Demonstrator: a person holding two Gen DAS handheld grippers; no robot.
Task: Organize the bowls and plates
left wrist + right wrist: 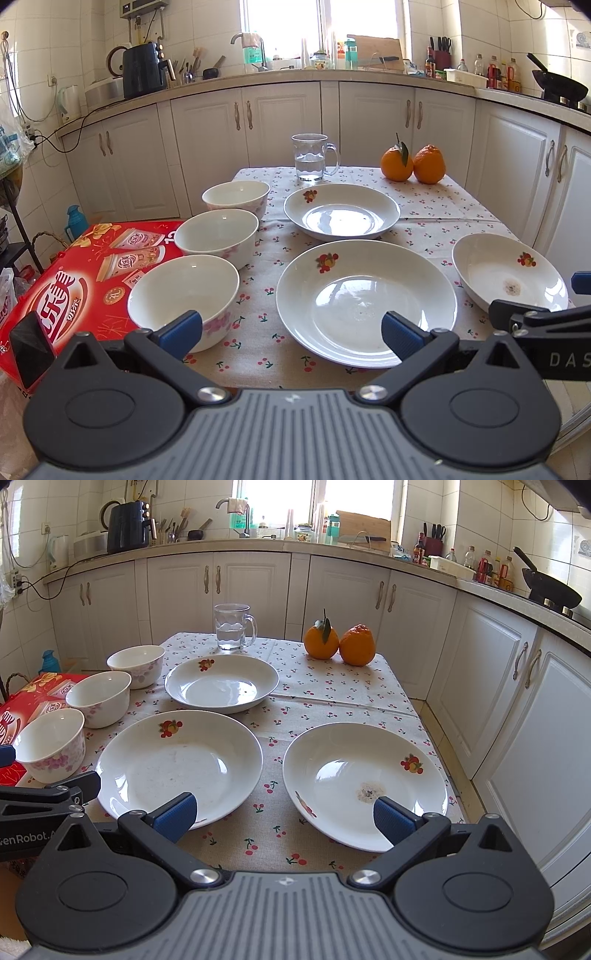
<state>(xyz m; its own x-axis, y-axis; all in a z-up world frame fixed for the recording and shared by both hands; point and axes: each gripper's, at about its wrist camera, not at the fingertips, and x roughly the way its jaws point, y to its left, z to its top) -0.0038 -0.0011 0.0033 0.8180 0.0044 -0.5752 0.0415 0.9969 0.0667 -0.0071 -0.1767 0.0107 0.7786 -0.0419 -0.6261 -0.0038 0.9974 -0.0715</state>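
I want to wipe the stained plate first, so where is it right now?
The stained plate sits at the table's near right corner in the right wrist view, right of the large plate, just beyond the open right claw.

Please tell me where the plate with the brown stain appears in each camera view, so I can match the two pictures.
Left wrist view: the stained plate sits at the right edge, mid-height.
Right wrist view: the same plate lies right of centre, near the tongs.
Shared landmark: the two oranges beyond it.
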